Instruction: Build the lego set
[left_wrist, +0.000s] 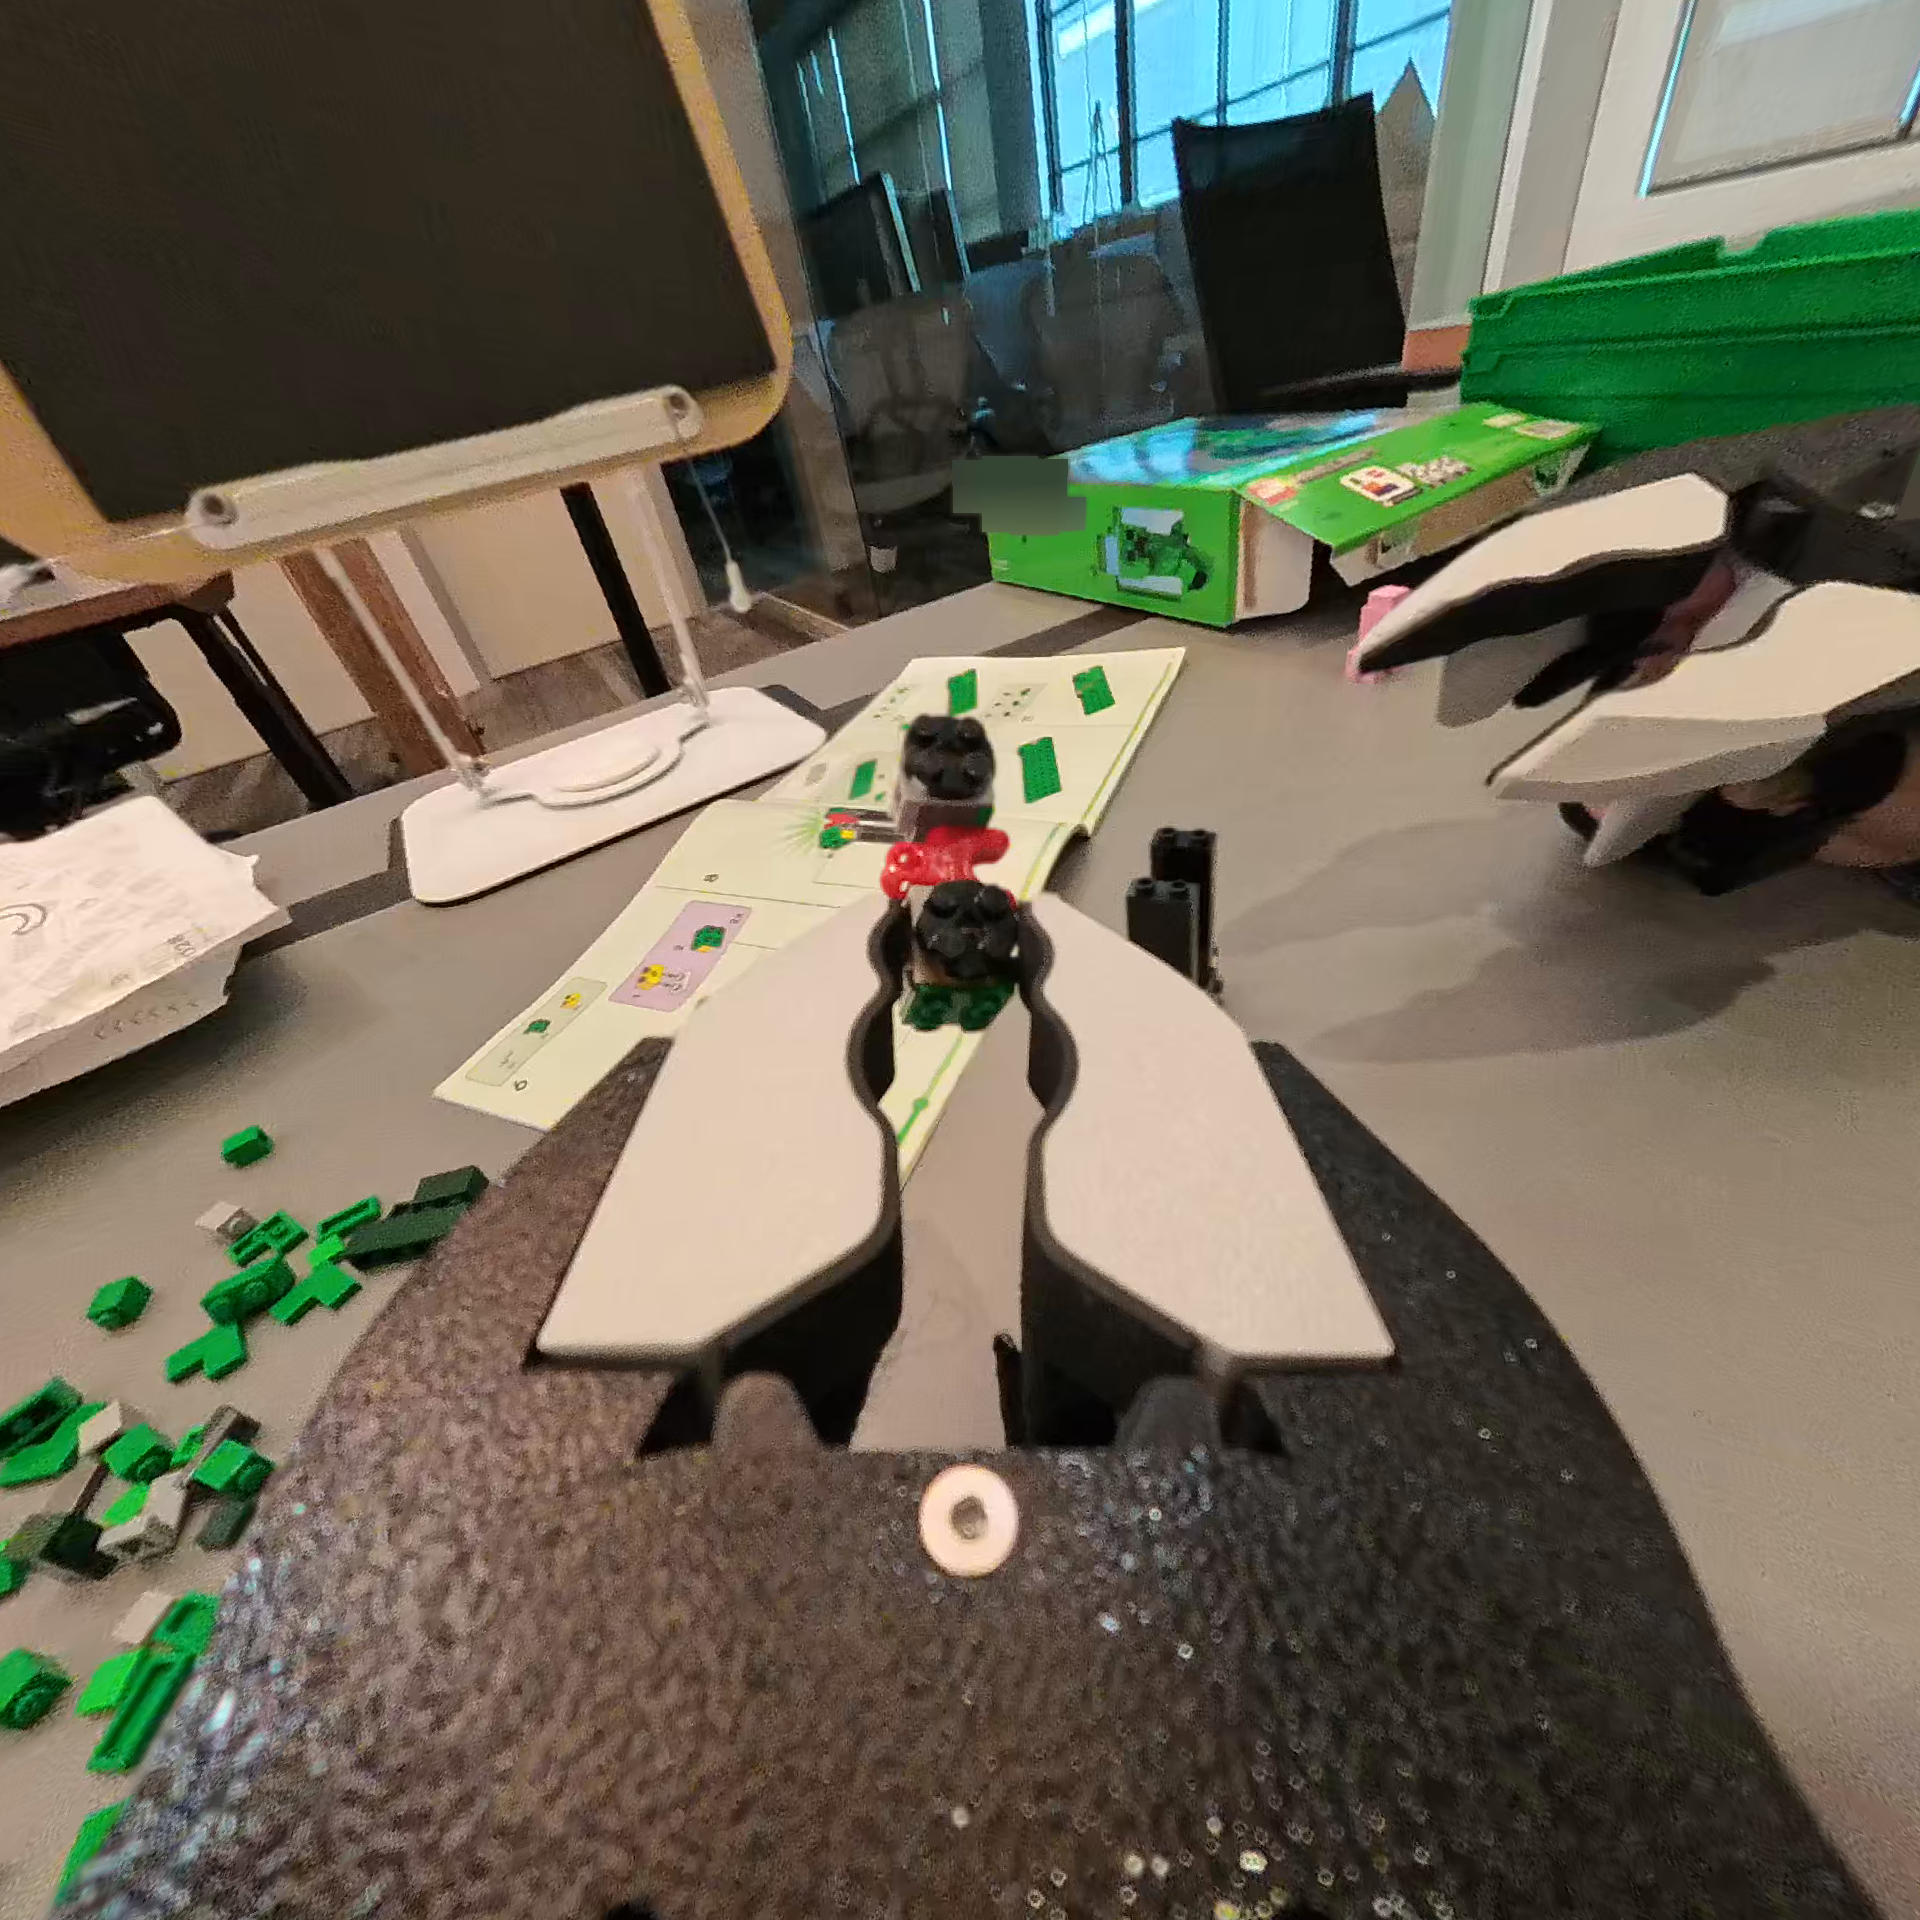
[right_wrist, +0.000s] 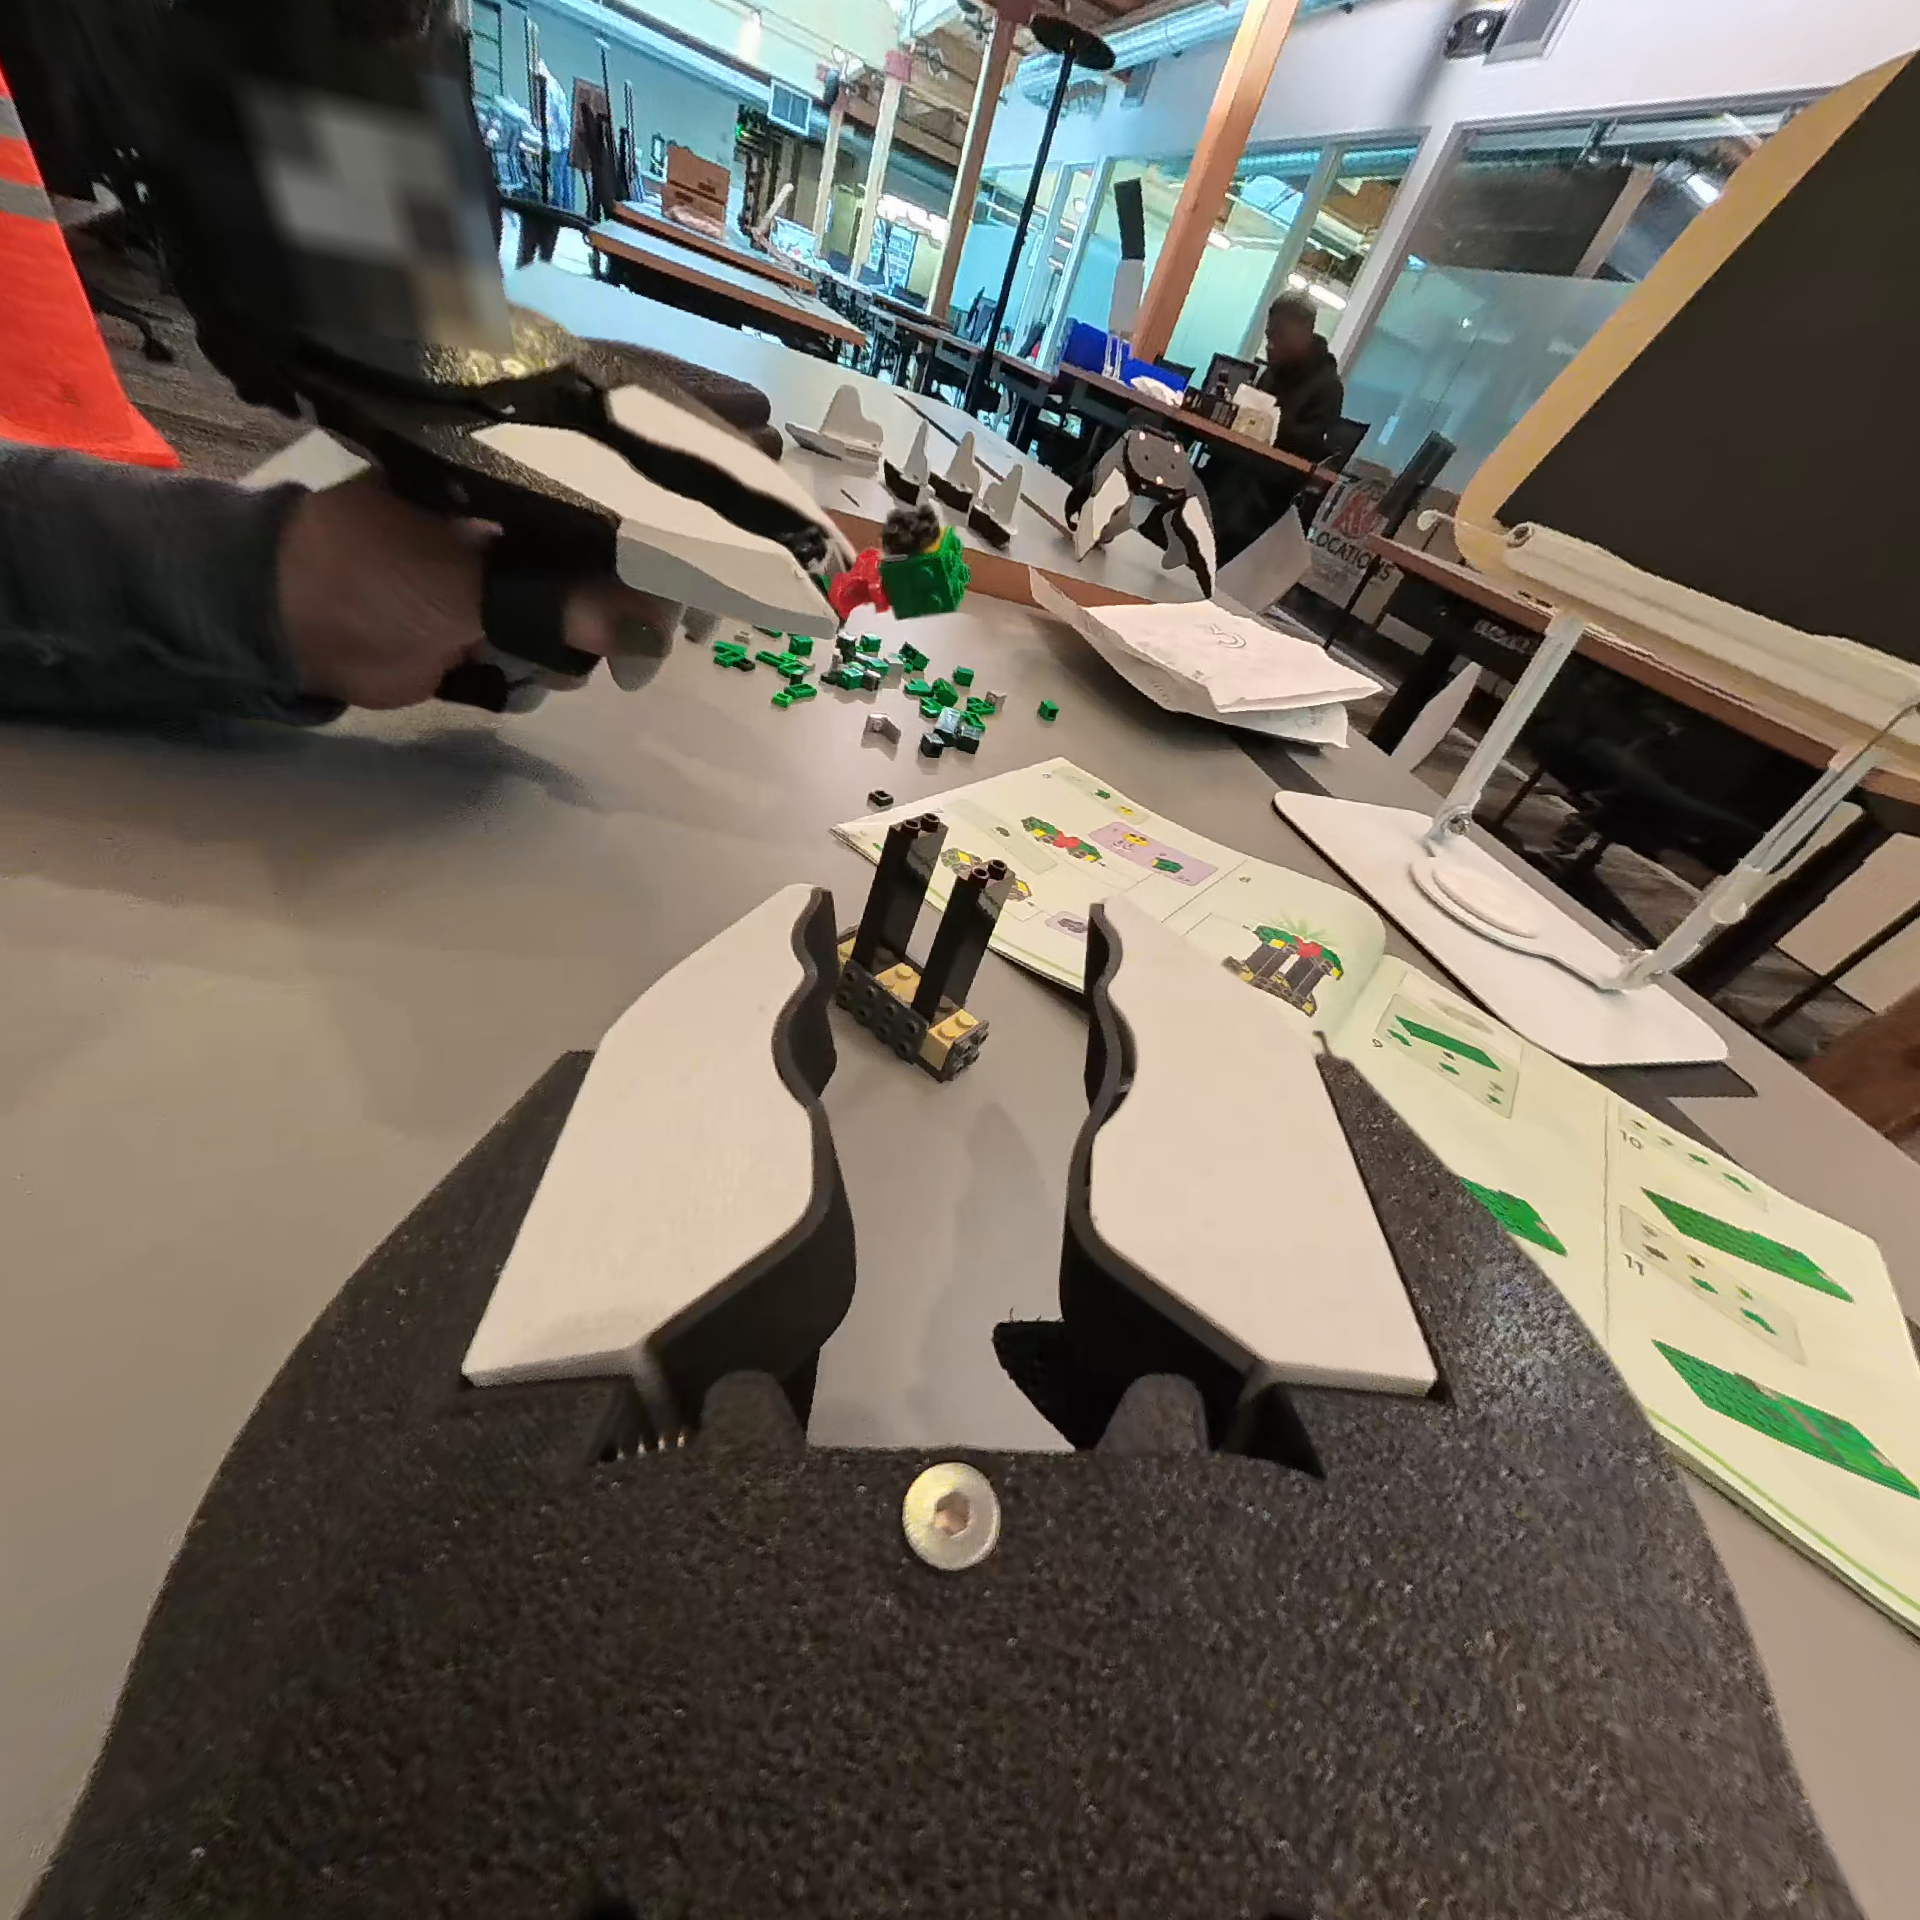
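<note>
My left gripper (left_wrist: 956, 935) is shut on a small lego assembly (left_wrist: 948, 790) of black studded bricks, a red piece and green parts, and holds it above the instruction booklet (left_wrist: 644, 997). In the right wrist view the left gripper (right_wrist: 831, 587) shows at upper left with the assembly (right_wrist: 920, 571) sticking out of its tips. A black two-pillar lego structure (right_wrist: 925, 956) on a tan and black base stands on the grey table (right_wrist: 312, 935). My right gripper (right_wrist: 961, 914) is open, with the structure in the gap at its fingertips, untouched. The right gripper (left_wrist: 1429, 717) also shows in the left wrist view, right of the pillars (left_wrist: 1174, 904).
Loose green bricks (left_wrist: 187, 1403) (right_wrist: 883, 675) lie scattered left of the booklet (right_wrist: 1455, 1039). A board on a white stand (left_wrist: 582, 800) (right_wrist: 1507, 914), crumpled paper bags (left_wrist: 104, 935) (right_wrist: 1216, 655), the green lego box (left_wrist: 1247, 520) and a green bin (left_wrist: 1714, 322) ring the work area. Tip to tip, the grippers are about 12 cm apart.
</note>
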